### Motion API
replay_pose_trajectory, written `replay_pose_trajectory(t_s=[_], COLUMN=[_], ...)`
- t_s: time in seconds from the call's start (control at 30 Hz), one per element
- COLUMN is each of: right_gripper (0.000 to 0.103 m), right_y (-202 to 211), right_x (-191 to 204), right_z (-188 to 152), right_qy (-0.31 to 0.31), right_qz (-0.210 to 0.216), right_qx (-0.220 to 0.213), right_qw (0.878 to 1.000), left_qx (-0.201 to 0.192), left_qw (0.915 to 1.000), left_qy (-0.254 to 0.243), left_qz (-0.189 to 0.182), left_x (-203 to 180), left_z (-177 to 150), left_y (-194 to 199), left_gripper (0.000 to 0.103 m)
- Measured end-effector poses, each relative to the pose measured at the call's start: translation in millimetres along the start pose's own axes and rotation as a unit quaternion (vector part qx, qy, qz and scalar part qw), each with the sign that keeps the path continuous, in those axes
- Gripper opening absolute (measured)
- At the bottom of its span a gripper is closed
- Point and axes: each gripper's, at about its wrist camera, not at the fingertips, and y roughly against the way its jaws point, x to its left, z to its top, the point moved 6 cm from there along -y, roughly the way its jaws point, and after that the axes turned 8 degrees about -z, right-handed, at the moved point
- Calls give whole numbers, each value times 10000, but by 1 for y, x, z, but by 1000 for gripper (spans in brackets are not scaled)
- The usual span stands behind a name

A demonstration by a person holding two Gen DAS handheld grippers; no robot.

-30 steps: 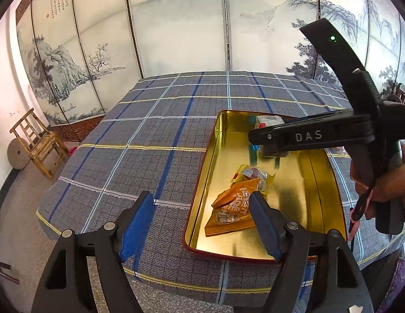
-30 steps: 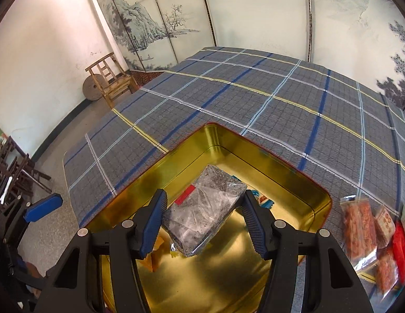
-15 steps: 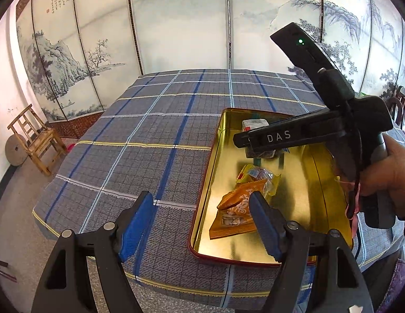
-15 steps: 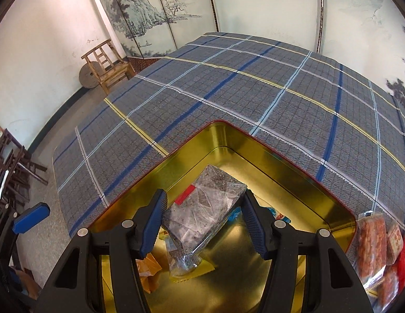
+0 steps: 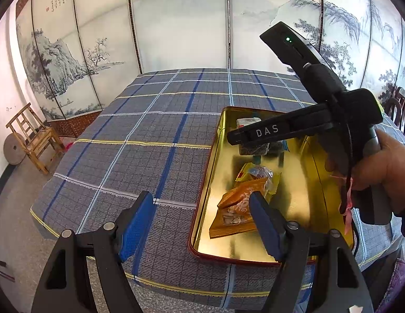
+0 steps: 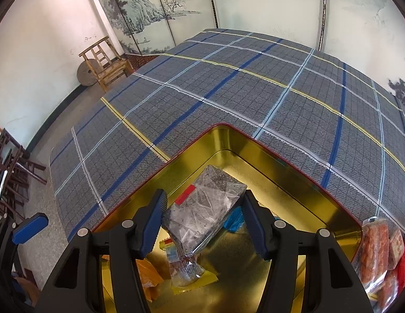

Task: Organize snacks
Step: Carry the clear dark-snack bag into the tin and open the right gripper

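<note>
Gripping a grey speckled packet [image 6: 205, 214] over the gold tin [image 6: 280, 167], right tongs [image 6: 203, 221]; left tongs [image 5: 199, 224] spread apart, empty.

A folding screen [image 5: 176, 26] painted with ink mountains and trees is standing across the twelve o'clock side of the room, its pale panels glowing with soft daylight. At nine o'clock a white wall [image 6: 40, 39] is running down to a dark skirting band. A low wooden chair [image 5: 32, 138] is sitting against it, with a round stone disc [image 5: 13, 150] leaning just beside the chair. Grey speckled floor [image 5: 17, 224] is showing around a large table [image 6: 254, 86] draped in grey plaid cloth with blue, white and yellow stripes. Dark wooden furniture [image 6: 9, 172] is crowding the eight o'clock edge of the right wrist view.
</note>
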Motion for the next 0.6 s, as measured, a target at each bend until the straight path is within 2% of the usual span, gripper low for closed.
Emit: replay_pose_trajectory(t_s=[0.6], right_gripper=[60], right_y=[3], right_x=[-5], right_z=[7], right_qy=[-289], right_qz=[198], right_qx=[-156], right_qw=[9993], left_qx=[28], left_qw=[10000], left_qy=[34], left_qz=[-34], left_x=[1], left_z=[-3], left_y=[-2], left_gripper=[72])
